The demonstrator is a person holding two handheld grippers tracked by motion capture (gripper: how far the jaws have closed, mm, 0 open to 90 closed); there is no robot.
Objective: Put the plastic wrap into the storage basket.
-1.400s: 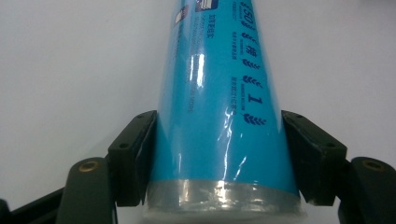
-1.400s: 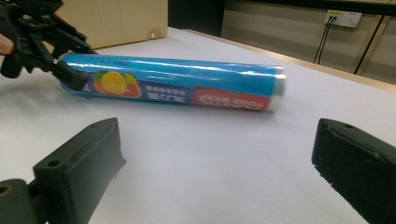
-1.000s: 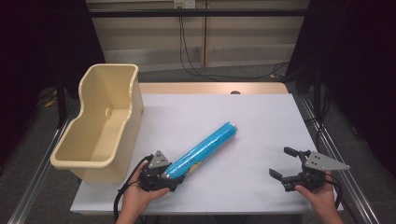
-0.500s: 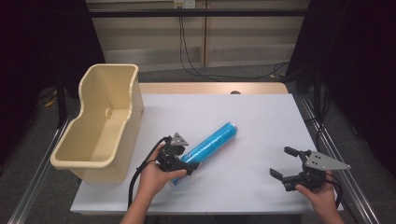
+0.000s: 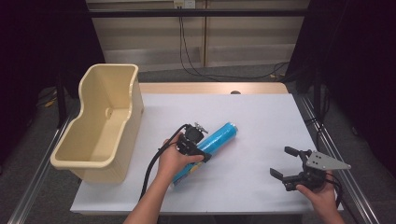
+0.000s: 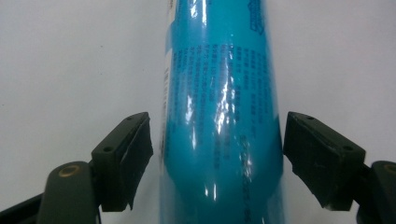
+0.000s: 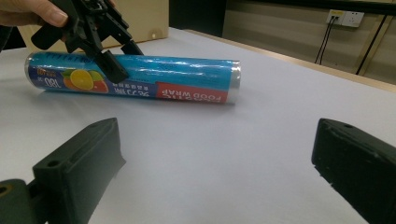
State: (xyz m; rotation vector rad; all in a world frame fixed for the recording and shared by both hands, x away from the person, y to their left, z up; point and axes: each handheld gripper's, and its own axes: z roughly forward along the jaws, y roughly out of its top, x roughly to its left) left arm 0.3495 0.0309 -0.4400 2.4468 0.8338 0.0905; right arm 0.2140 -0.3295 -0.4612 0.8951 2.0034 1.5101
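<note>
A blue roll of food wrap [image 5: 219, 137] lies slantwise on the white table [image 5: 261, 116]. My left gripper [image 5: 201, 141] reaches down over its middle. In the left gripper view the roll [image 6: 219, 116] stands between the two black pads [image 6: 128, 154], with a thin gap on each side. The jaws have just been closing, and the pads stand just off the wrap. My right gripper [image 5: 282, 161] rests open near the table's front right with nothing in it. The right gripper view has the roll [image 7: 187, 79] lying ahead and the left gripper [image 7: 122, 57] astride it.
A tall beige plastic bin [image 5: 112, 79] stands along the table's left side and looks empty. Cables hang behind the far edge. Bare white tabletop lies between the roll and my right gripper [image 7: 215, 158].
My left hand has slid up and to the right along the roll, from its near end to its middle, and its jaws now straddle the roll. The right hand has stayed still.
</note>
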